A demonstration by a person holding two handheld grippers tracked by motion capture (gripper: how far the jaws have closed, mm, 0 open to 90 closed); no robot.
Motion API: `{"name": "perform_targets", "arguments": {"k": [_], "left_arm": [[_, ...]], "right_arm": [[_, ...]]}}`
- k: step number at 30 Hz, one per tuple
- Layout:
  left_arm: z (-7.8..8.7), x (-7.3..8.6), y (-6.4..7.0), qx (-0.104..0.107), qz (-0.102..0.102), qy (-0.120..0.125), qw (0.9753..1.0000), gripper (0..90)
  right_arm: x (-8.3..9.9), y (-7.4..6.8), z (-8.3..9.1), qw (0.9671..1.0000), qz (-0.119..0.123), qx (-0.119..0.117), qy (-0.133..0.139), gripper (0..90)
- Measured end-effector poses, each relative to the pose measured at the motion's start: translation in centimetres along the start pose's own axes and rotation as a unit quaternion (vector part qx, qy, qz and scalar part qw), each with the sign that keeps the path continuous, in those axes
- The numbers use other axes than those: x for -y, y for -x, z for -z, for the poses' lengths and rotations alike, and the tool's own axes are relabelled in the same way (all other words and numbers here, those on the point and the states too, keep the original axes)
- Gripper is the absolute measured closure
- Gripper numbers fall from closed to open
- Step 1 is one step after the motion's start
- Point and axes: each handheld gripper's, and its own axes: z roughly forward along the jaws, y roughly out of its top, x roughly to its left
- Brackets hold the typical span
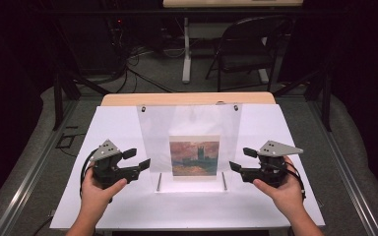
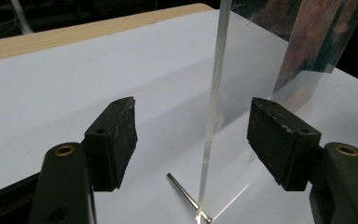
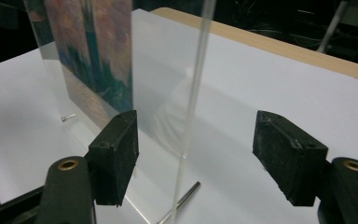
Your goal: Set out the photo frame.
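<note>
A clear acrylic frame (image 1: 189, 128) stands upright in the middle of the white table cover, with a painted picture (image 1: 195, 155) of a tower at sunset in its lower middle. It rests on two thin metal pins (image 1: 159, 181) (image 1: 224, 180). My left gripper (image 1: 139, 160) is open at the frame's left edge (image 2: 213, 102), which stands between its jaws without touching either. My right gripper (image 1: 240, 160) is open at the frame's right edge (image 3: 192, 88), which likewise stands between the jaws. The picture (image 3: 93, 51) shows obliquely in the right gripper view.
The white cover (image 1: 118, 128) lies on a wooden table whose far edge (image 1: 187, 99) shows. Beyond it stand a dark folding chair (image 1: 248, 49) and another table's white leg (image 1: 186, 49), with cables on the floor. Metal rails run along both sides.
</note>
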Motion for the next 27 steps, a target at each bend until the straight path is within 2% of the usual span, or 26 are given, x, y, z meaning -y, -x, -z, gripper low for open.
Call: {"name": "perform_targets", "arguments": {"k": [3, 7, 10, 16, 23, 27], "left_arm": [[0.7, 0.5, -0.4, -0.010, 0.003, 0.006, 0.9999, 32.8], [1.1, 1.4, -1.4, -0.028, 0.020, 0.012, 0.9993, 32.8], [1.0, 2.1, -2.3, -0.046, 0.031, 0.011, 0.9984, 32.8], [0.3, 3.1, -3.8, -0.064, 0.057, 0.016, 0.9962, 32.8], [-1.0, 4.3, -4.6, -0.080, 0.058, 0.008, 0.9951, 32.8], [-1.5, 5.3, -4.8, -0.079, 0.060, 0.001, 0.9951, 32.8]], "right_arm": [[0.7, 0.5, 0.6, 0.9998, -0.012, 0.015, -0.003, 31.5], [1.6, 1.3, 1.3, 0.9992, -0.017, 0.034, -0.005, 31.9], [2.0, 1.9, 1.6, 0.9986, -0.024, 0.046, -0.005, 31.8], [2.6, 3.1, 1.3, 0.9972, -0.039, 0.065, -0.001, 31.8], [3.5, 4.0, 0.1, 0.9953, -0.039, 0.089, 0.003, 31.8], [4.6, 4.3, -0.5, 0.9945, -0.046, 0.094, 0.001, 31.7]]}}
